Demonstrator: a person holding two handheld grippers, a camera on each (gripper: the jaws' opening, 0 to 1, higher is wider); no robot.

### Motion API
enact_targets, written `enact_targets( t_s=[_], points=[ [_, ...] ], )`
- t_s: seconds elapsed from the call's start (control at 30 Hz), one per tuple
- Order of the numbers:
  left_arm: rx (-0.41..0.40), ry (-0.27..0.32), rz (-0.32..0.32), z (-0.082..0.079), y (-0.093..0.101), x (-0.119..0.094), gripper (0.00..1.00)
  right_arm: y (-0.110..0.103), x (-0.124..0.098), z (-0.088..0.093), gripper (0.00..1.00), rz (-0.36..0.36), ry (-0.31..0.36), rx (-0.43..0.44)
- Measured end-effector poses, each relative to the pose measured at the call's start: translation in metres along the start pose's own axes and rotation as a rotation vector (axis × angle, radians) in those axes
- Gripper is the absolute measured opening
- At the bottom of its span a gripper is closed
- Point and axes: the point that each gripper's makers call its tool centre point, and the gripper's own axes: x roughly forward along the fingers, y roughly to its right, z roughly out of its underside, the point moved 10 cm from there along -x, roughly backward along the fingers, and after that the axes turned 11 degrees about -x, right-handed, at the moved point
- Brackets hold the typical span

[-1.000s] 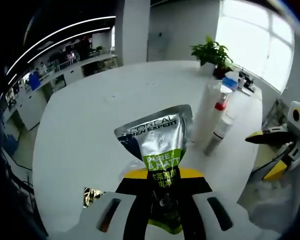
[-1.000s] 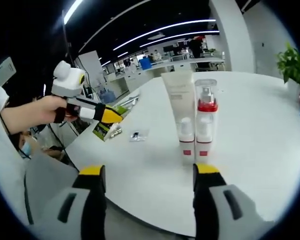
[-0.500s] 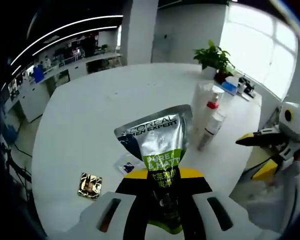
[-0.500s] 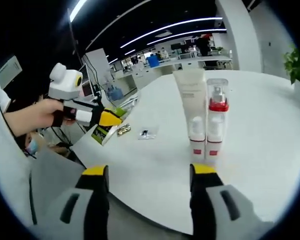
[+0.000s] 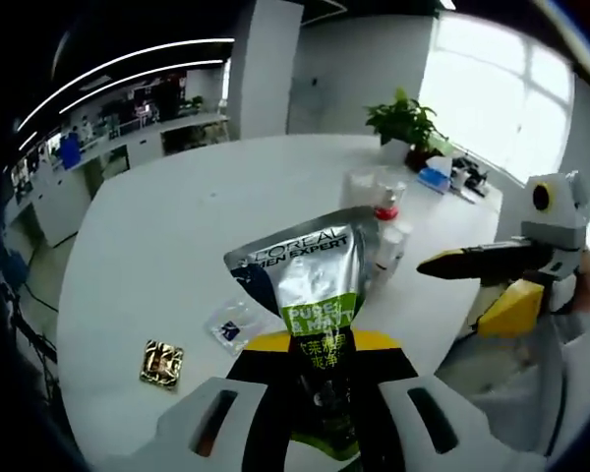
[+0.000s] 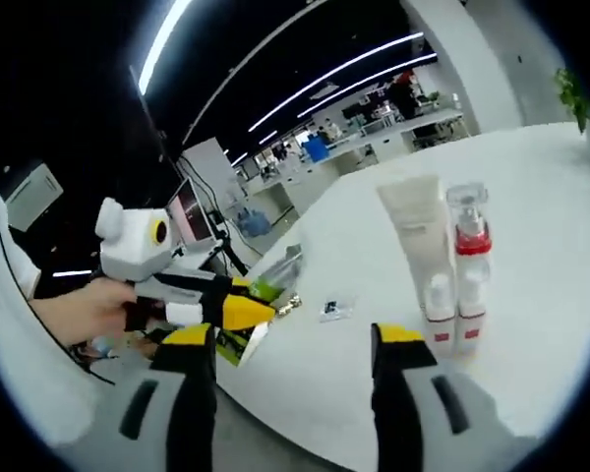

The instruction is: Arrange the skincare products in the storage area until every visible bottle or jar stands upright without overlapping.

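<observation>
My left gripper [image 5: 320, 362] is shut on the lower end of a silver L'Oreal Men Expert tube [image 5: 305, 275], which it holds up above the white table [image 5: 157, 246]. A white tube [image 5: 359, 192] and a clear bottle with a red collar [image 5: 385, 208] stand upright side by side further back on the table. The right gripper view has that white tube [image 6: 413, 236] and red-collared bottle [image 6: 469, 241] ahead, with small white bottles [image 6: 438, 303] in front of them. My right gripper [image 6: 295, 344] is open and holds nothing. The left gripper [image 6: 261, 313] comes in from the left, carrying the silver tube [image 6: 280, 267].
A small clear sachet [image 5: 228, 326] and a gold square packet [image 5: 162, 362] lie on the table near its front edge. A potted plant [image 5: 403, 116] and small items stand at the far edge. The right gripper [image 5: 452, 293] hovers off the table's right side. Office desks fill the background.
Both views have shifted. The standing bottles look smaller and farther in the left gripper view, and the right gripper sits closer in. The left gripper with the tube has come nearer the right gripper.
</observation>
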Motion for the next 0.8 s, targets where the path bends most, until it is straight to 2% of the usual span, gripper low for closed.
enact_targets(
  t_s=[0.2, 0.27, 0.43, 0.57, 0.67, 0.73, 0.8],
  points=[
    [0.032, 0.021, 0.045, 0.003, 0.017, -0.003, 0.16, 0.003, 0.019, -0.007, 0.61, -0.012, 0.038, 0.064],
    [0.035, 0.023, 0.059, 0.005, 0.02, -0.003, 0.16, 0.003, 0.022, -0.008, 0.57, -0.012, 0.054, 0.089],
    [0.027, 0.033, 0.078, 0.007, 0.023, -0.005, 0.16, 0.006, 0.024, -0.005, 0.39, 0.021, 0.062, 0.16],
    [0.028, 0.035, 0.083, 0.009, 0.025, -0.006, 0.16, 0.006, 0.024, -0.005, 0.29, 0.028, 0.083, 0.209],
    [0.027, 0.035, 0.086, 0.01, 0.026, -0.007, 0.16, 0.004, 0.023, -0.006, 0.14, 0.03, 0.105, 0.246],
    [0.024, 0.035, 0.086, 0.011, 0.026, -0.007, 0.17, 0.003, 0.022, -0.007, 0.11, 0.018, 0.127, 0.301],
    [0.016, 0.033, 0.09, 0.011, 0.026, -0.007, 0.19, 0.002, 0.021, -0.007, 0.09, 0.016, 0.131, 0.283]
  ],
)
